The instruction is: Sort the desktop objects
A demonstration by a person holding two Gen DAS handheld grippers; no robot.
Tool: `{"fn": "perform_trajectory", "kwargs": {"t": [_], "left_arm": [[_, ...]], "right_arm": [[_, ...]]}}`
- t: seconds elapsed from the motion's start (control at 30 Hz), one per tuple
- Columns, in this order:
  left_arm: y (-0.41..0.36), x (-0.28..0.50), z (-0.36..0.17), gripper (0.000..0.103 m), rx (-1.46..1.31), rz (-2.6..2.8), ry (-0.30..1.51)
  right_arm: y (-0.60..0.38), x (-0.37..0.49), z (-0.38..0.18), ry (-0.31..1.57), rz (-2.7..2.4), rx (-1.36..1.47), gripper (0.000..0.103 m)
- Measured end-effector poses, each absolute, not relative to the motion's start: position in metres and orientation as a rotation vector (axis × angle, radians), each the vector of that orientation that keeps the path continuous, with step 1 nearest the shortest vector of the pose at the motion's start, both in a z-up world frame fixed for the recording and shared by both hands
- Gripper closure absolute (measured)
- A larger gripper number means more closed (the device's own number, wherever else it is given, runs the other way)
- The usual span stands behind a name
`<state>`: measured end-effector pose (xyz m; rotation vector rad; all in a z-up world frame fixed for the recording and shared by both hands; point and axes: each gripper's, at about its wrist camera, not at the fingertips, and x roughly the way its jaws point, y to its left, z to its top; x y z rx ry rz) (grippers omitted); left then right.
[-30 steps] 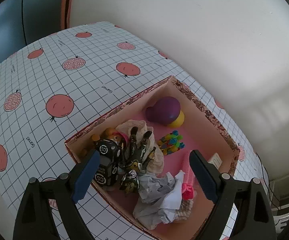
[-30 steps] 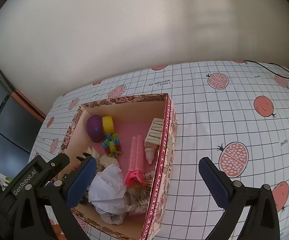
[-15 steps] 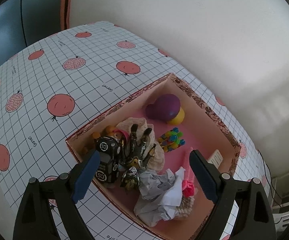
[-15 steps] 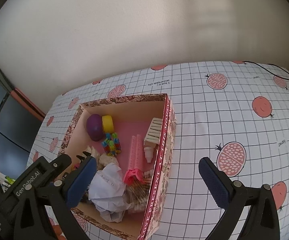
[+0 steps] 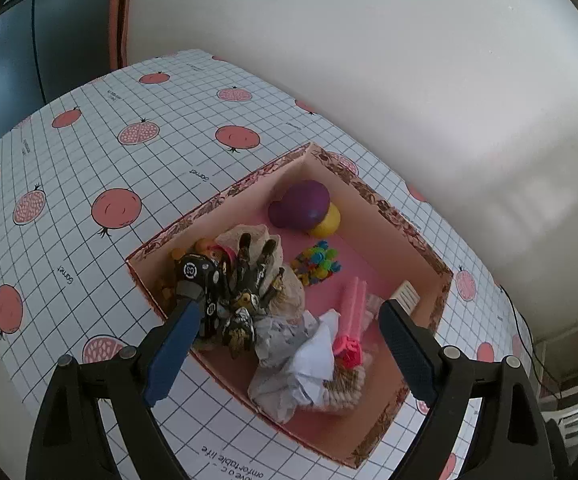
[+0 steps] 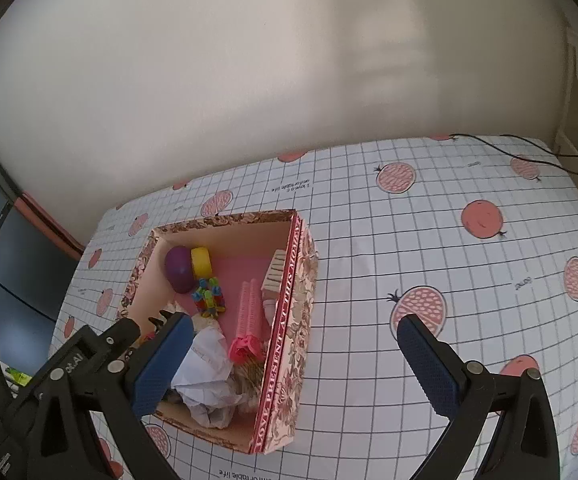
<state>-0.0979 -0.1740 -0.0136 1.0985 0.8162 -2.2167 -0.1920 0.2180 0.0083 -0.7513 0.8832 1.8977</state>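
Floral box (image 6: pixel 289 344) of toys and crumpled paper (image 5: pixel 301 364) sits on the counter (image 6: pixel 429 248); both tongs (image 5: pixel 285 344) (image 6: pixel 293 360) hover spread, empty.

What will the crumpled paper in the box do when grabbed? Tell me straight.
The crumpled paper looks light and would probably crush further under a squeeze. It rests against the pink clip, so lifting it may nudge that. It seems unlikely to roll or slip.

A grid-printed cloth (image 6: pixel 409 240) with pink pomegranates covers the surface. A pale wall (image 6: pixel 249 80) rises behind it, and a thin black cable (image 6: pixel 509 148) trails across the far corner.
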Motion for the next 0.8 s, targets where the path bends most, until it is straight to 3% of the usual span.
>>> {"fn": "perform_trajectory", "kwargs": {"t": [0.23,0.43,0.8], "left_arm": [[-0.162,-0.099,-0.002,0.012,1.134,-2.262,0.771],[-0.146,-0.087,0.018,0.012,1.103,-2.351,0.649],[-0.1,-0.028,0.029,0.012,1.188,-2.438,0.509]], "right_arm": [[0.203,-0.17,0.031,0.874,1.91,-0.705,0.0],[0.174,-0.135,0.035,0.991,1.887,-0.657,0.0],[0.121,-0.081,0.043,0.951,1.824,-0.664,0.0]]}}
